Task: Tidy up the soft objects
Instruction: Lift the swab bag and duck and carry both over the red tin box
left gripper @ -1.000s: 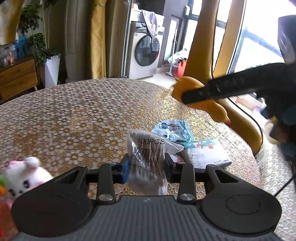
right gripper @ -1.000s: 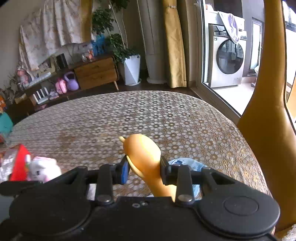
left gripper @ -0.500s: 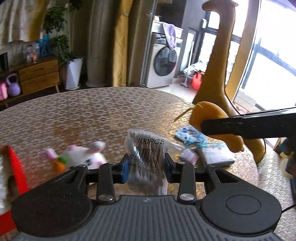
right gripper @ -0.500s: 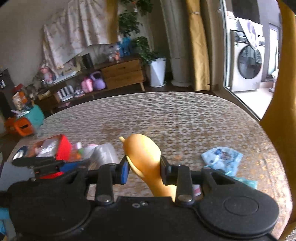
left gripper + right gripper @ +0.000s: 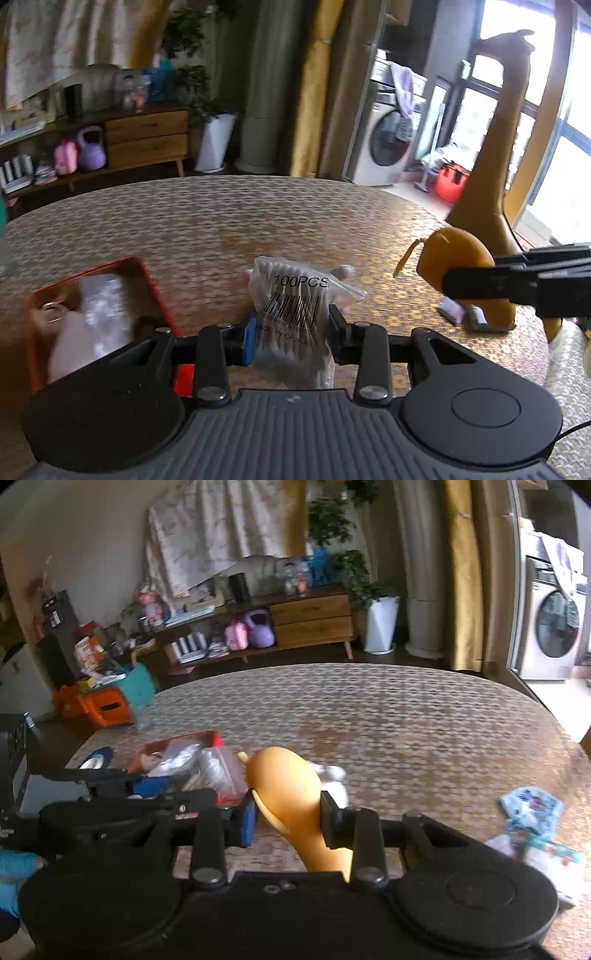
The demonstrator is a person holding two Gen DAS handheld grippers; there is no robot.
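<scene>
Both tongs clamped: left tongs (image 5: 291, 336) on cotton swab bag (image 5: 291, 306), right tongs (image 5: 288, 816) on orange rubber toy (image 5: 291, 797).

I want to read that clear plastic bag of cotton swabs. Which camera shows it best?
The left wrist view: the clear plastic bag of cotton swabs faces the camera, its label readable. The right wrist view shows it blurred, side-on.

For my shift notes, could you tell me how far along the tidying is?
Done: the red box already holds some items. In hand: the left gripper grips a cotton swab bag; the right gripper grips a yellow toy. Left: blue packets on the table.
</scene>
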